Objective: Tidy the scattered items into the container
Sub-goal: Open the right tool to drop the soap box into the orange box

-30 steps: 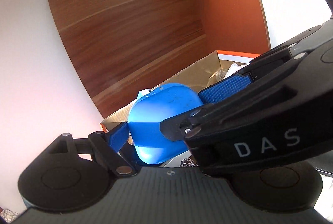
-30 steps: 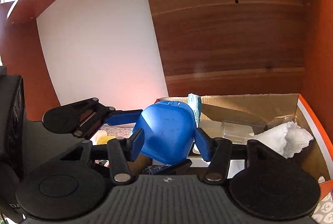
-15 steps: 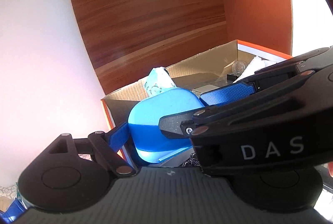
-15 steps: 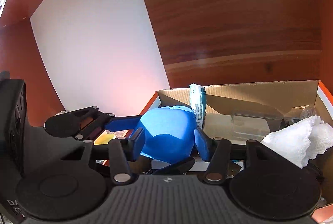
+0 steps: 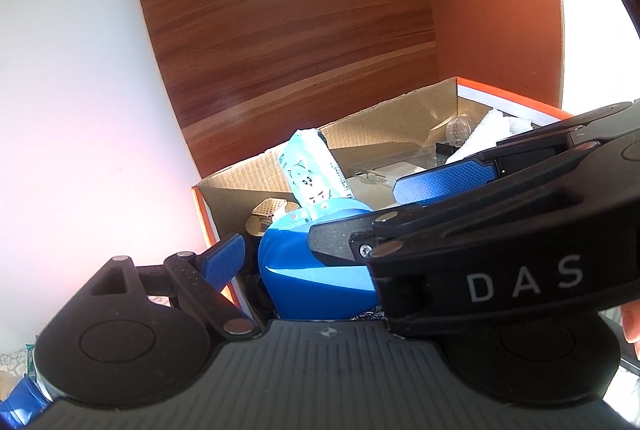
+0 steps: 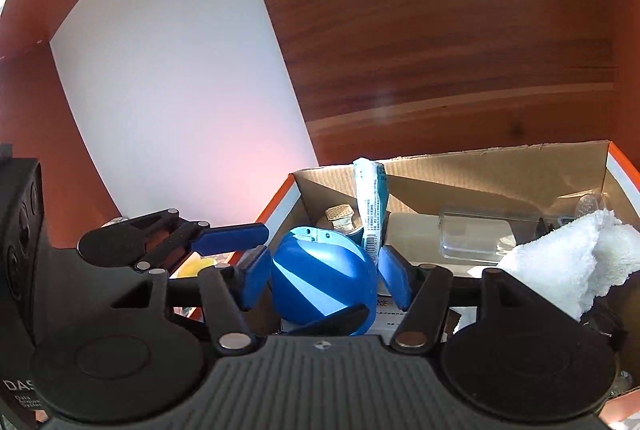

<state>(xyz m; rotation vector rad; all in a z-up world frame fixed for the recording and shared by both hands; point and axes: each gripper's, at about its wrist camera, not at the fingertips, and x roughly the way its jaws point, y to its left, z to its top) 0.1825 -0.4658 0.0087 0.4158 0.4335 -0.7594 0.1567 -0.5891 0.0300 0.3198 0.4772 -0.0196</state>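
Backdrop: wood-grain panel (image 6: 460, 42) and a white wall (image 6: 180, 90) behind an open cardboard box (image 6: 500, 166) with orange edges.
Right tongs (image 6: 322, 278): jaws opening — a blue pad stands on either side of the blue case (image 6: 320, 286), with a thin gap showing on both sides, so the pads no longer press on it.
Left tongs (image 5: 320, 226): jaws opening and wide; one pad sits outside the box's near-left corner, the other reaches across over the box, and neither touches the case.
Case: rounded shell, low inside the box at its near-left end, straight ahead of the right tongs and between their pads; its broad side faces that camera.
Nearer hand: the right — the case lies on its centre line, while the left tongs only straddle it loosely.
Neighbours: a pale-blue packet (image 5: 312, 174) stands upright just behind the case; a white towel (image 6: 568, 262) lies at the box's right end, well apart.
Judgement: the case seems delivered, so the coming move is probably a straight pull back and up, clear of the packet.
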